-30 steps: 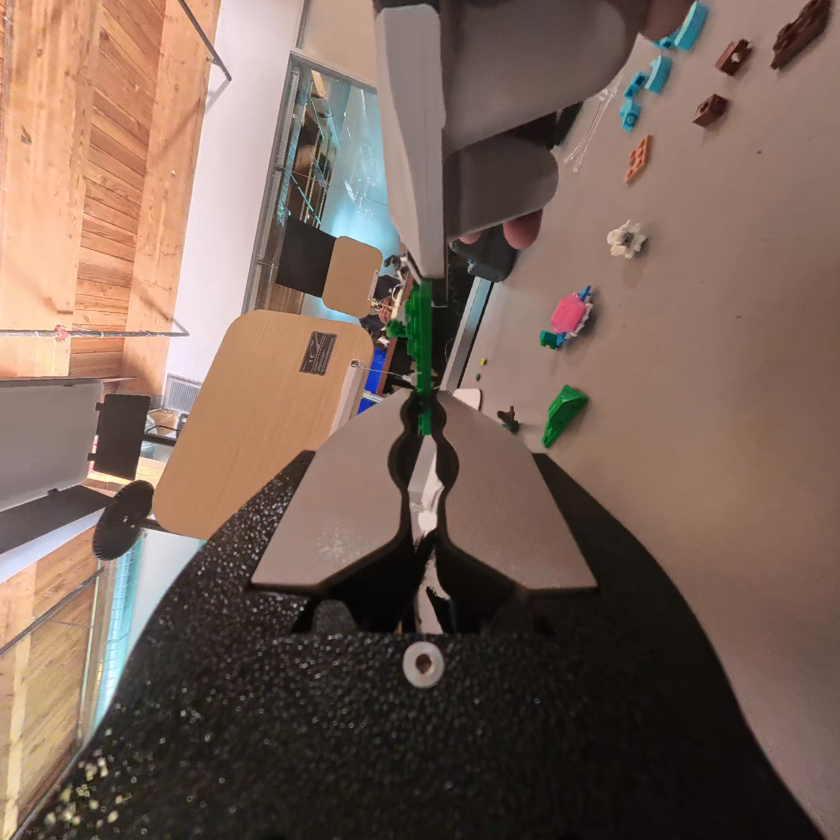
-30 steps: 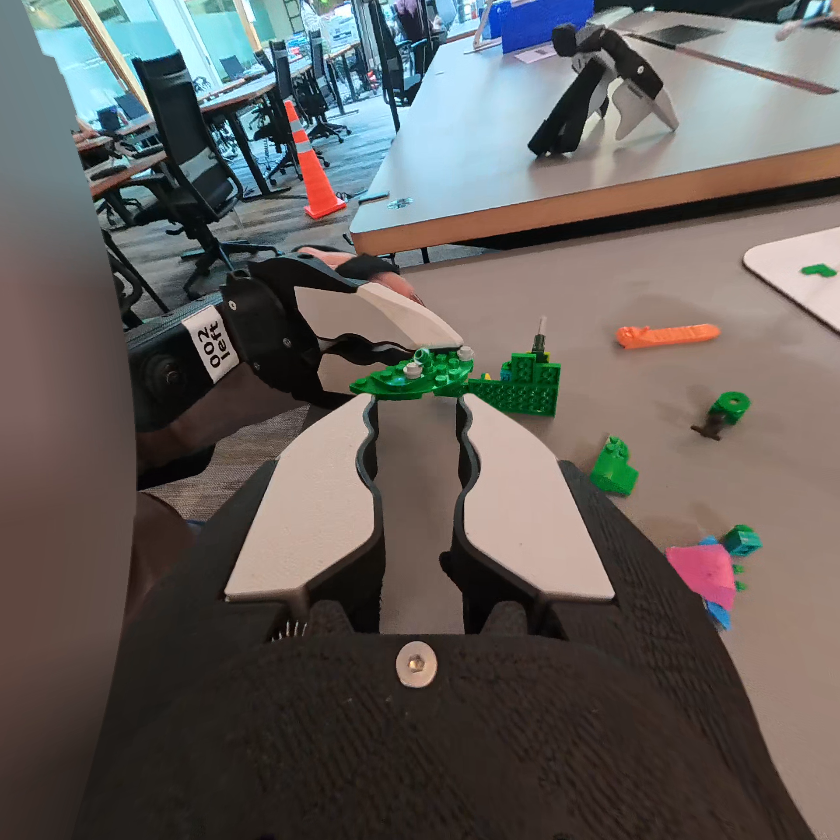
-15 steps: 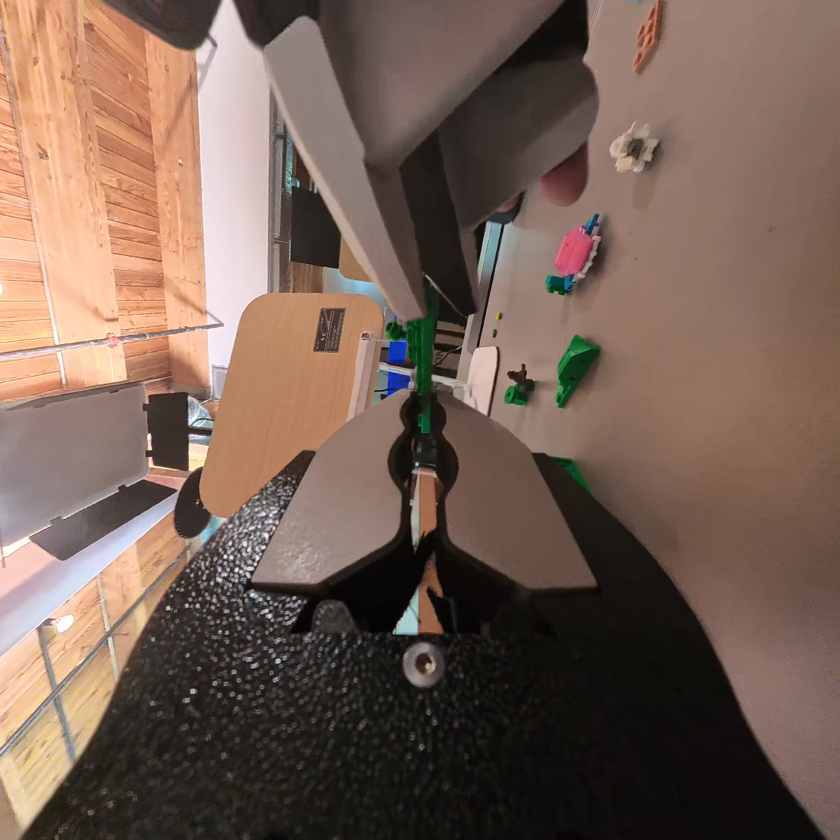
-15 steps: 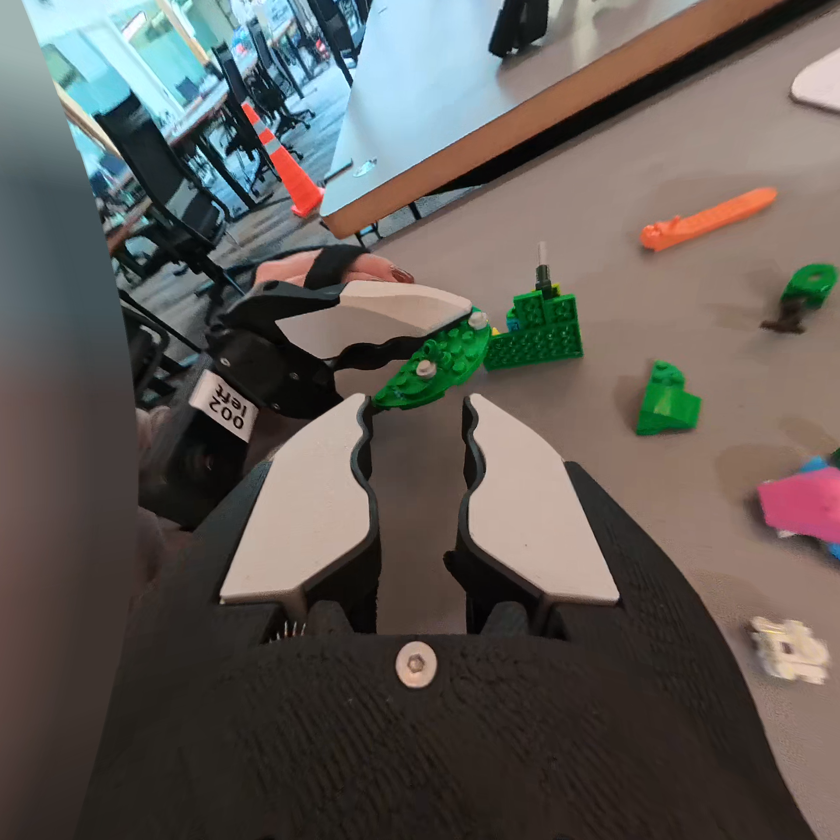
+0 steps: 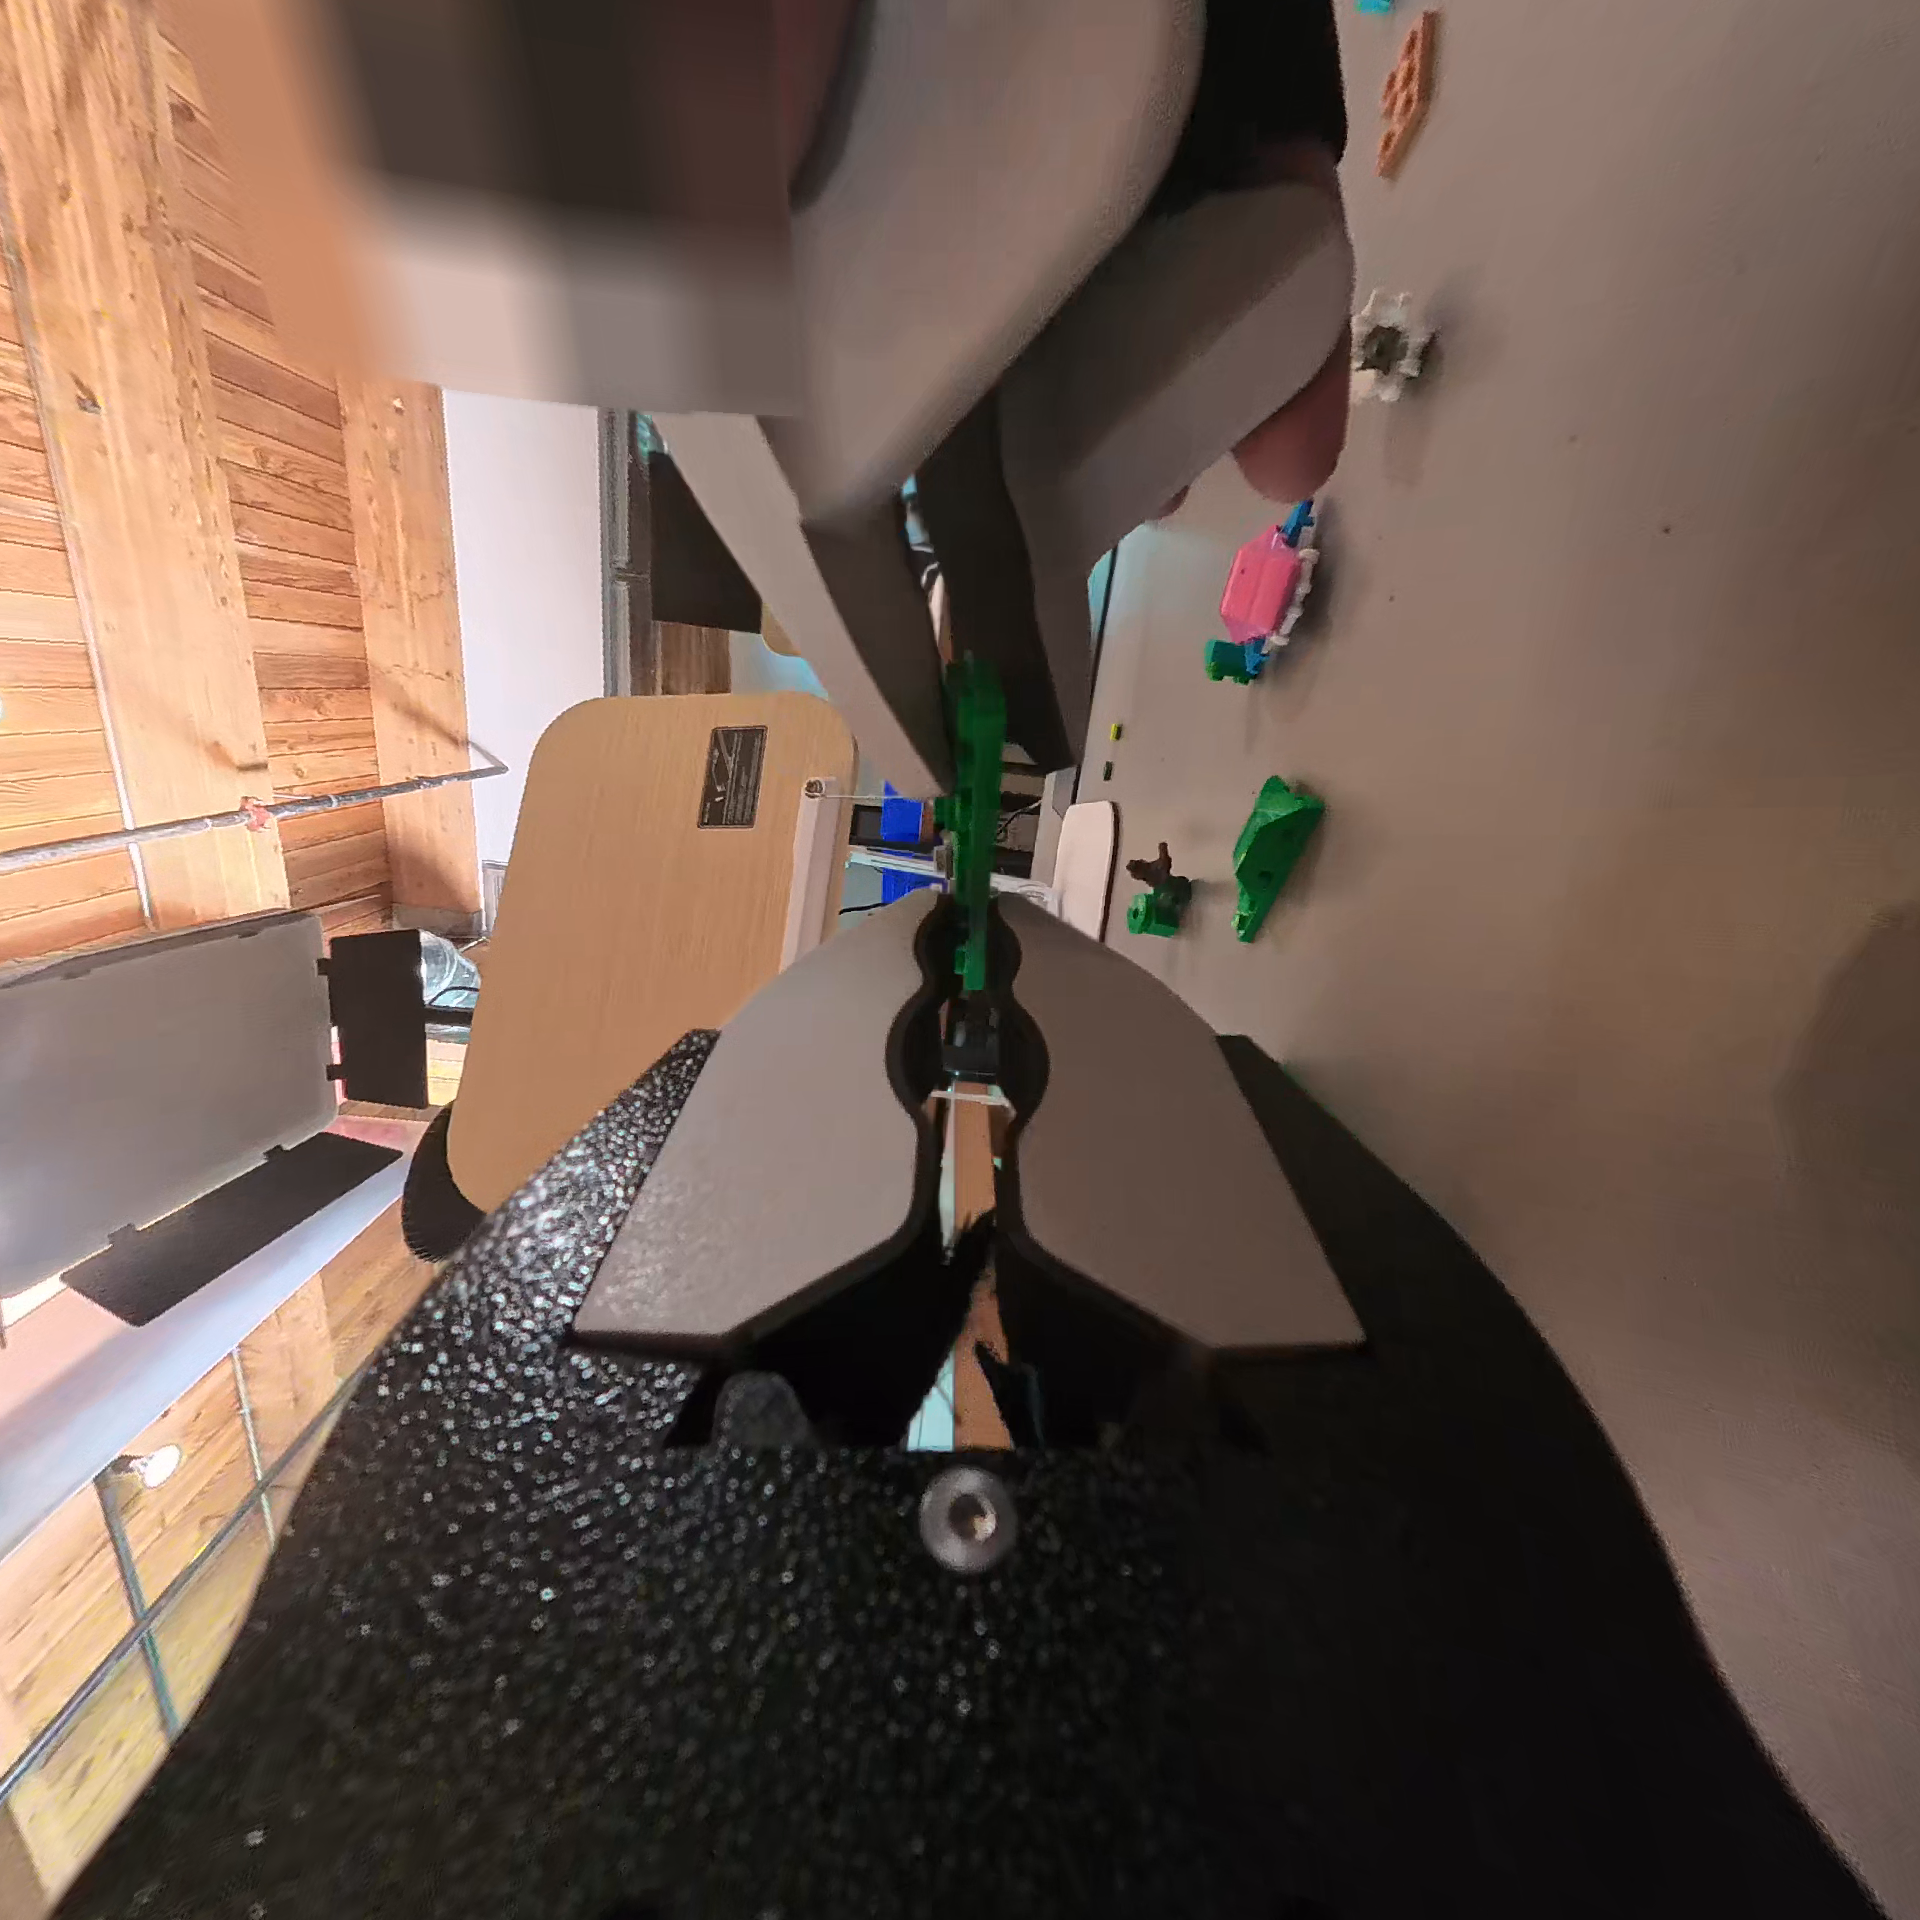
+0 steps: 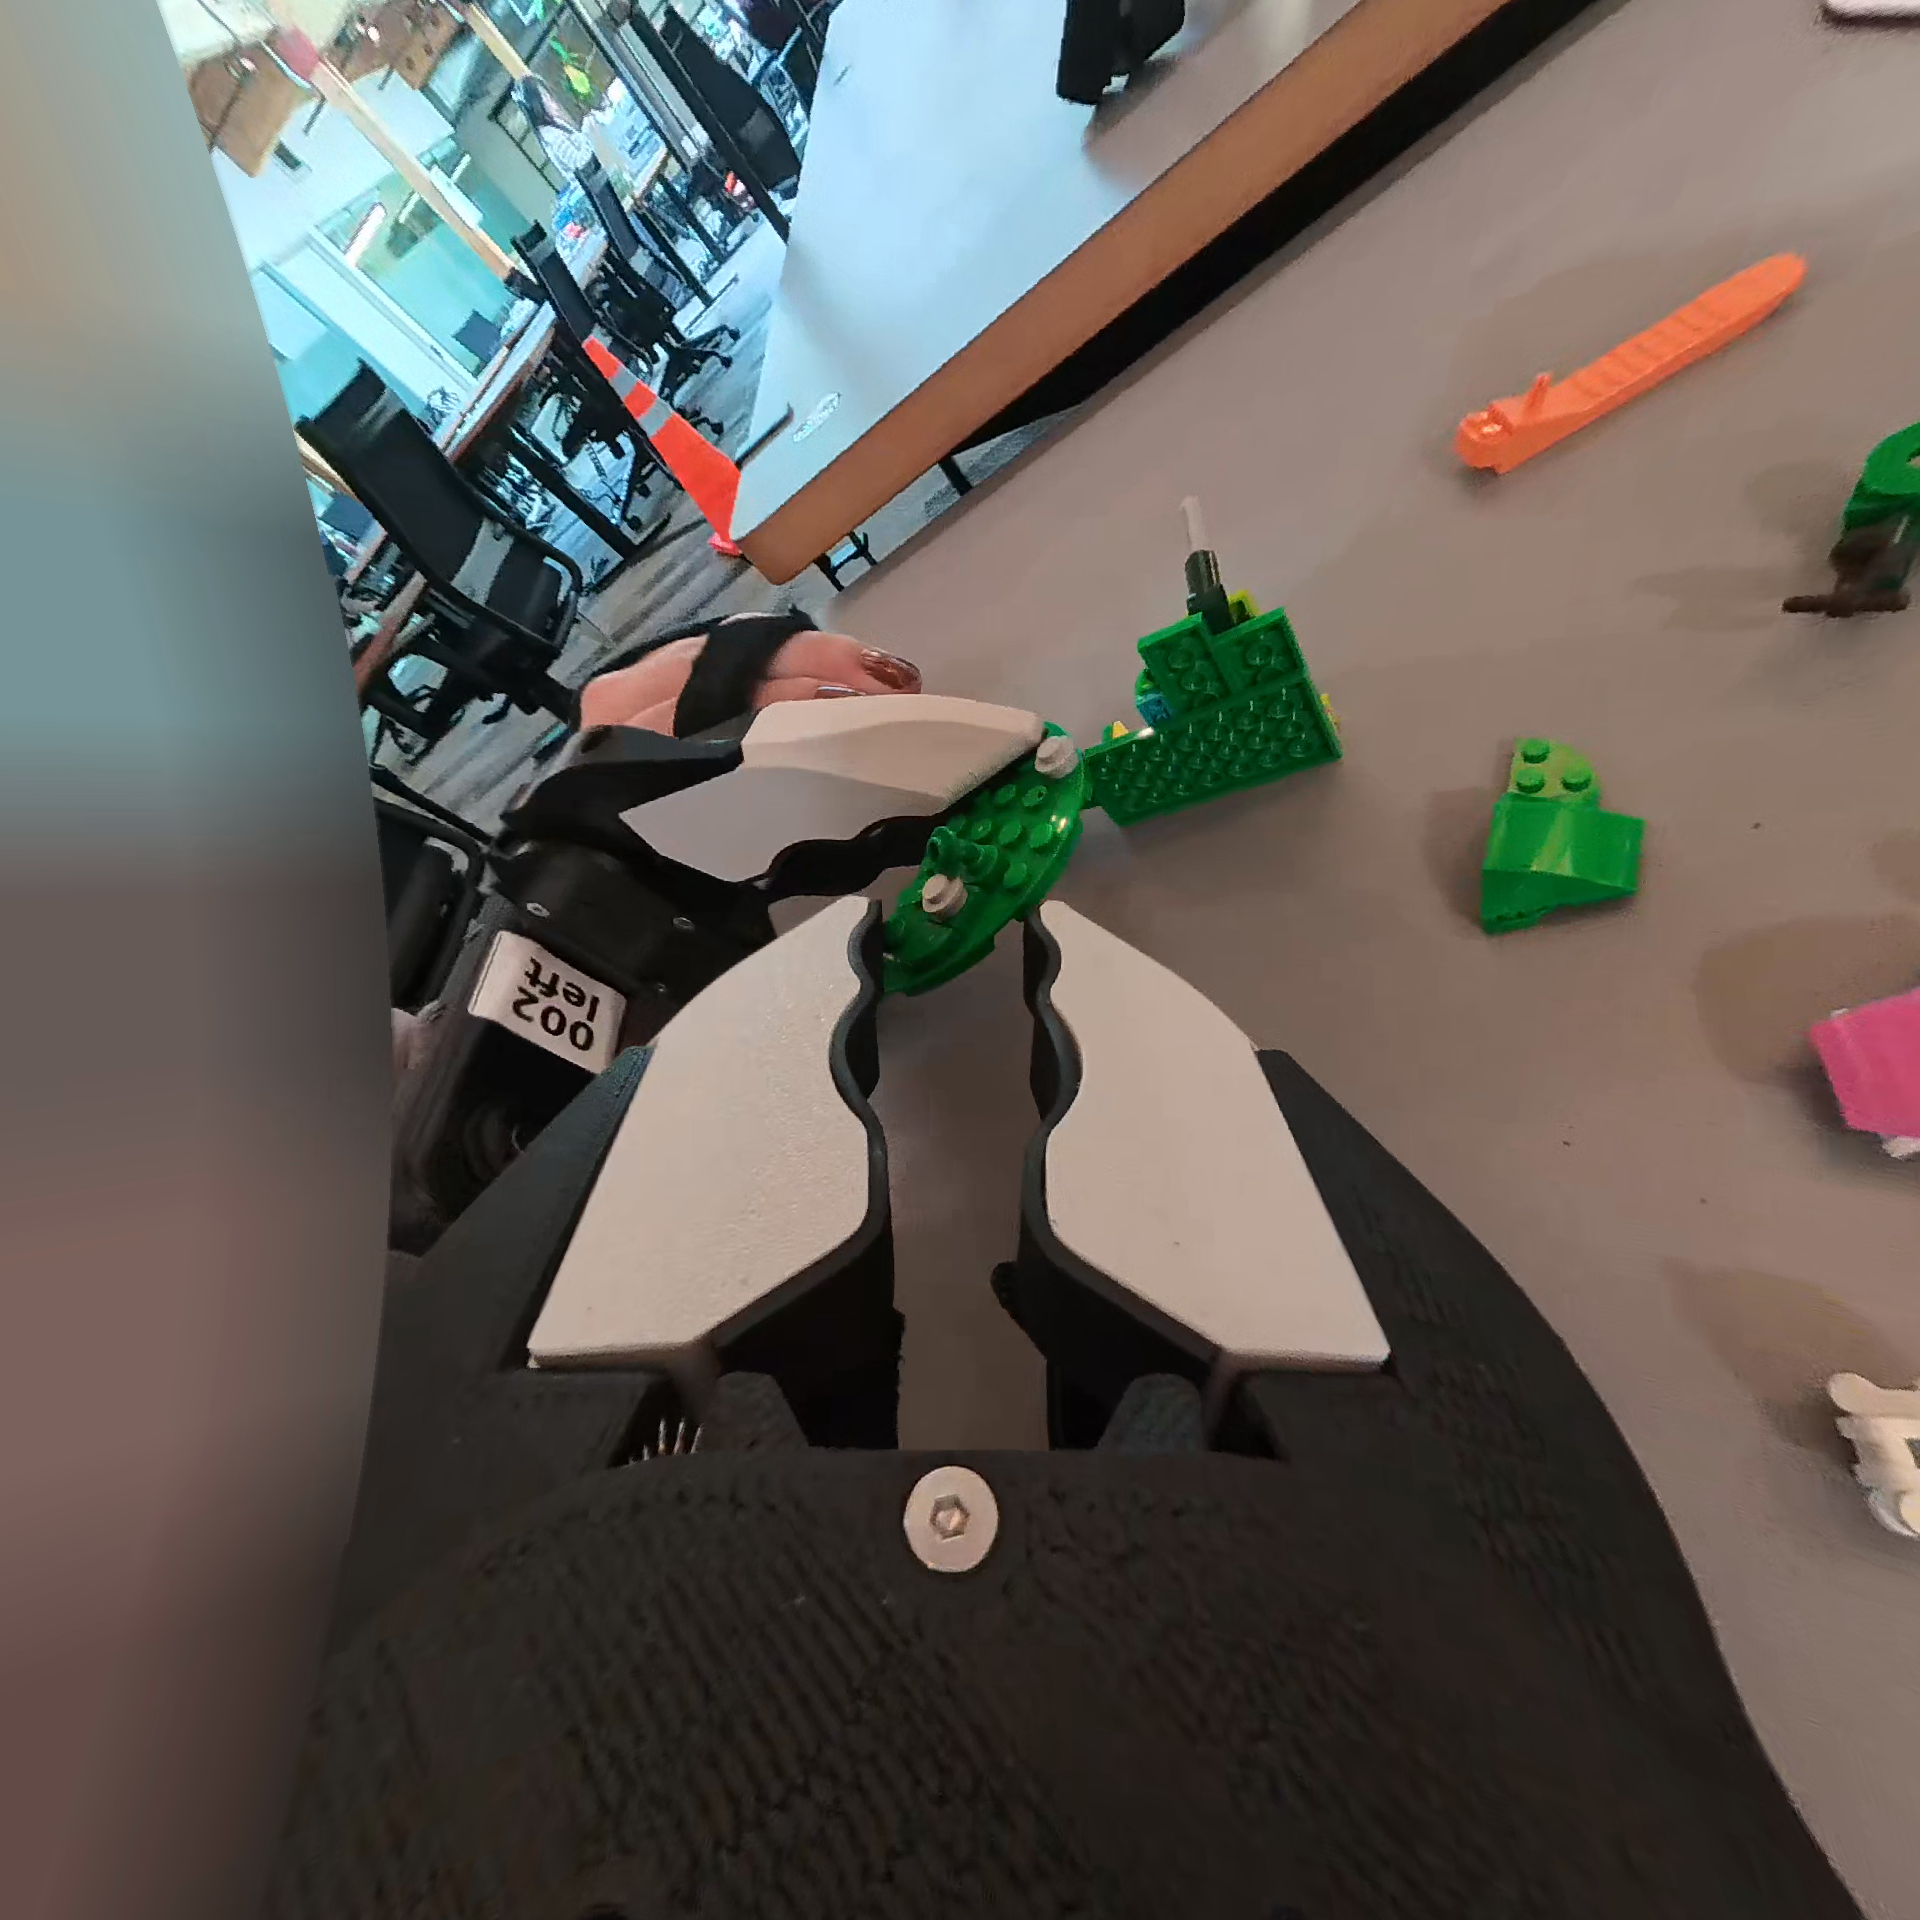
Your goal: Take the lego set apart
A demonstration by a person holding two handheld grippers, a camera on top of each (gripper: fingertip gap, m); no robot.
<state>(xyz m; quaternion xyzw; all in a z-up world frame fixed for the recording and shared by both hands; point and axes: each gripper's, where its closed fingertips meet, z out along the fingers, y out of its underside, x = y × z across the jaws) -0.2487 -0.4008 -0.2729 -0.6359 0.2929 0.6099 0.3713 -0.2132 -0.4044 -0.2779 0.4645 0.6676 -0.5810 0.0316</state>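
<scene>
Seemingly, left tongs [image 5: 971, 925] pinch green plate [image 6: 982, 868] before right tongs [image 6: 951, 925].

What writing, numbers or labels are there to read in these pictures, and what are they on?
White sticker on the left gripper, on its black body: short black print, legible, but I don't repeat writing.
Dark plate on the wooden panel: too small to read.
No other writing shows.

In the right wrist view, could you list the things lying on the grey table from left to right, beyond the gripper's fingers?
Left gripper → round green plate it holds → green studded assembly → green sloped brick → orange brick separator → pink piece at the right edge.
</scene>
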